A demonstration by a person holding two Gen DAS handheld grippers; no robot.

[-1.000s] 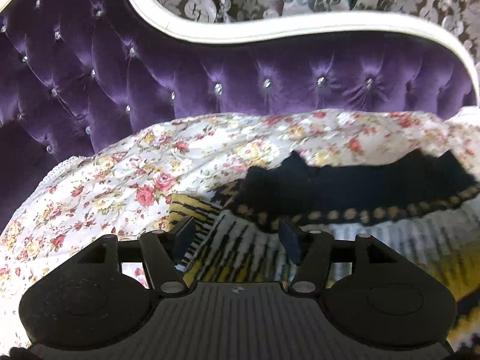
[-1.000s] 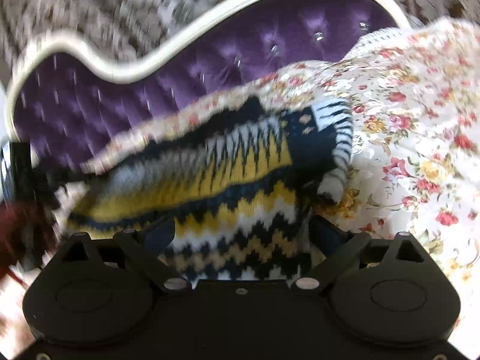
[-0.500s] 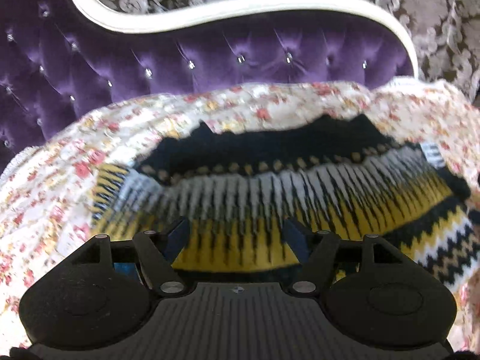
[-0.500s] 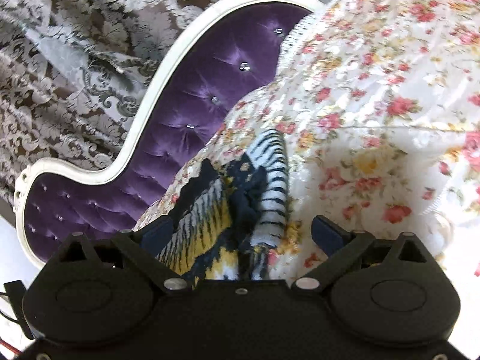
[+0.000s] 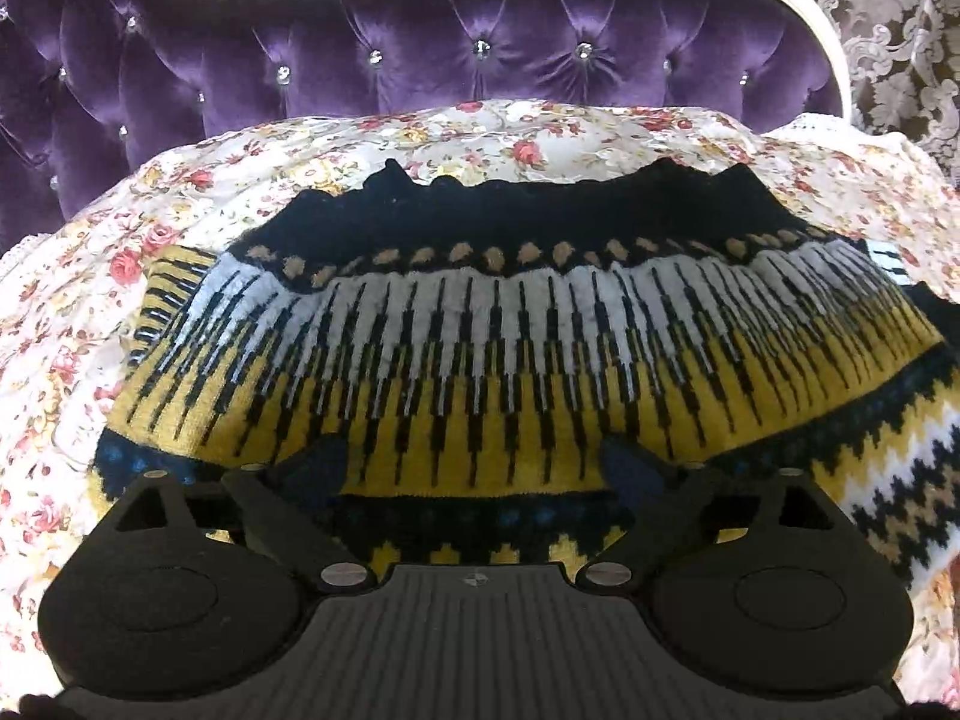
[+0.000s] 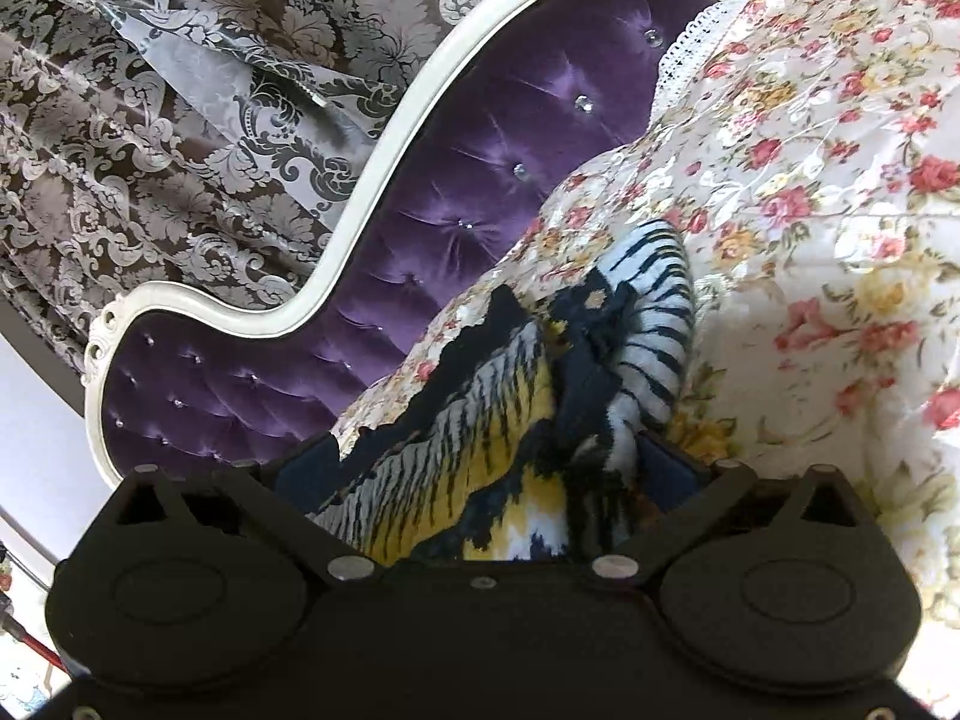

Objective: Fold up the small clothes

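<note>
A small knitted sweater (image 5: 510,348) with black, white, yellow and tan zigzag bands lies folded over on the floral bedspread (image 5: 90,276). My left gripper (image 5: 480,474) is open, its fingers spread just above the sweater's near folded edge, holding nothing. In the right wrist view the sweater (image 6: 510,420) shows edge-on, with a striped sleeve (image 6: 654,324) bunched at its right end. My right gripper (image 6: 486,474) is open and tilted, its fingers on either side of that end of the sweater.
A purple tufted headboard (image 5: 420,54) with a white frame (image 6: 384,156) stands behind the bed. Patterned damask curtains (image 6: 150,150) hang beyond it. The floral bedspread (image 6: 840,210) spreads to the right of the sweater.
The left gripper moved right and closer over the sweater, which now lies folded flat. The right gripper swung round and tilted, now viewing the sweater's right end edge-on. Both stayed open.
</note>
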